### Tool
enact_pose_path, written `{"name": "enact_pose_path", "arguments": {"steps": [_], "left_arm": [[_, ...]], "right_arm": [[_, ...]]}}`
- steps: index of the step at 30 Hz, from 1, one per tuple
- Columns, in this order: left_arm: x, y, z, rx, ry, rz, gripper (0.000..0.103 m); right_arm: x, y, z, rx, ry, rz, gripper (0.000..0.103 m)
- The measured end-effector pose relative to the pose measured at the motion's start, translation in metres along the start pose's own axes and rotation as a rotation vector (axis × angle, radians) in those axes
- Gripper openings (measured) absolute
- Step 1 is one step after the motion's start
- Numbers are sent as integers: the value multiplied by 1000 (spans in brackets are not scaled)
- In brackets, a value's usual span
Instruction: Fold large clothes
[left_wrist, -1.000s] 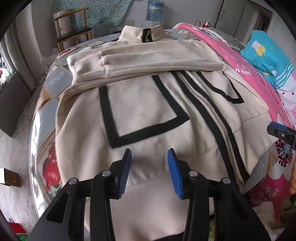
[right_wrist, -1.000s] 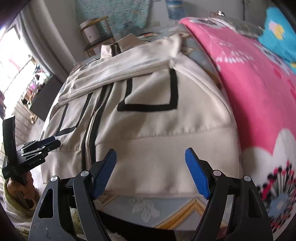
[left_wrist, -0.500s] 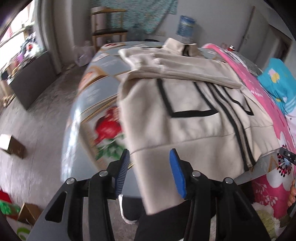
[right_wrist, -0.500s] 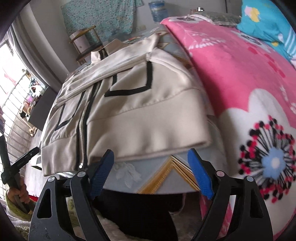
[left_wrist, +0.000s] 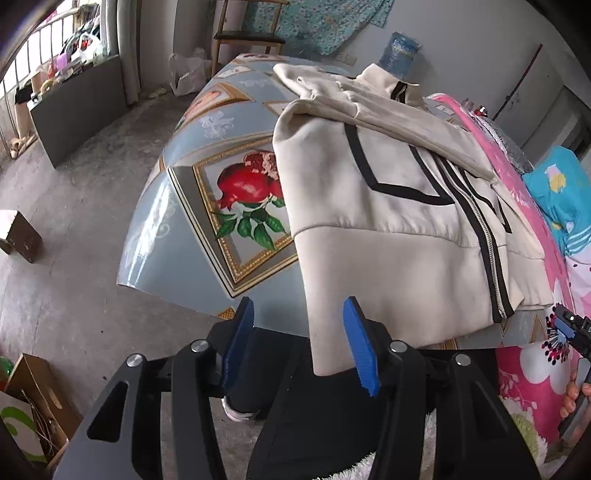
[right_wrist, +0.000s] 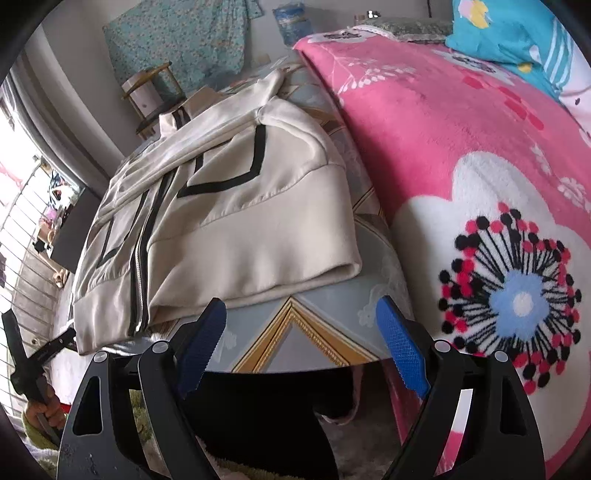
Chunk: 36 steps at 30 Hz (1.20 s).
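Note:
A cream zip jacket (left_wrist: 388, 206) with black stripes lies flat on the table, sleeves folded across its chest. Its hem reaches the near table edge. In the left wrist view my left gripper (left_wrist: 301, 343) is at the jacket's left hem corner (left_wrist: 328, 350). Its jaws are opening; the corner hangs in the gap beside the right pad (left_wrist: 360, 347), and neither pad presses on it. In the right wrist view my right gripper (right_wrist: 301, 347) stands open below the right hem corner (right_wrist: 347, 269). Only the table edge shows between its pads.
The table cover (left_wrist: 221, 236) is blue-grey with a pomegranate print. A pink flowered blanket (right_wrist: 461, 155) and a teal pillow (right_wrist: 517, 40) lie to the right. A chair (left_wrist: 243, 33) and a water bottle (left_wrist: 400, 55) stand behind. Boxes (left_wrist: 18, 236) sit on the floor at left.
My left gripper has slid left from the jacket's middle to its left hem corner and its jaws have widened. My right gripper has slid right to the right hem corner, jaws slightly wider.

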<state>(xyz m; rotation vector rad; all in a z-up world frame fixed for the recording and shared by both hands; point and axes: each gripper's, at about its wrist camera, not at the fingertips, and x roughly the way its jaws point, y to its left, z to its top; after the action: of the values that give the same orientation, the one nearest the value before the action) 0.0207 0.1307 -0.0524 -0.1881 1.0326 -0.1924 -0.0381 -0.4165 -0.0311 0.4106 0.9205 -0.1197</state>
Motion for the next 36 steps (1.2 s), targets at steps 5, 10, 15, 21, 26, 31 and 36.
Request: {"name": "enact_pose_path", "arguments": {"steps": [5,10,15,21,26,31,36], "left_arm": [[4,3,7,-26,-1,-43,48],[9,0,5,-47,28,-125,37],[16,-7,3,-44,66,-128,36],[20,-12,6,-51,80,-79,24],[-1,-22,10,37,32,-28,5],[-54,-32,23,128,-48,-13,4],[-41,-6,18,80,72,-8,5]], "right_arm": [[9,-8,9,45,-16,19,80],[19,-10,16,65,-25,2,65],[23,-13,16,83,-33,-18,45],[26,-28,20,154,-55,13,11],[-7,-10,26,74,-128,5,4],[-52,1,28,40,-158,31,4],[-28,-13,6,96,-24,15,4]]}}
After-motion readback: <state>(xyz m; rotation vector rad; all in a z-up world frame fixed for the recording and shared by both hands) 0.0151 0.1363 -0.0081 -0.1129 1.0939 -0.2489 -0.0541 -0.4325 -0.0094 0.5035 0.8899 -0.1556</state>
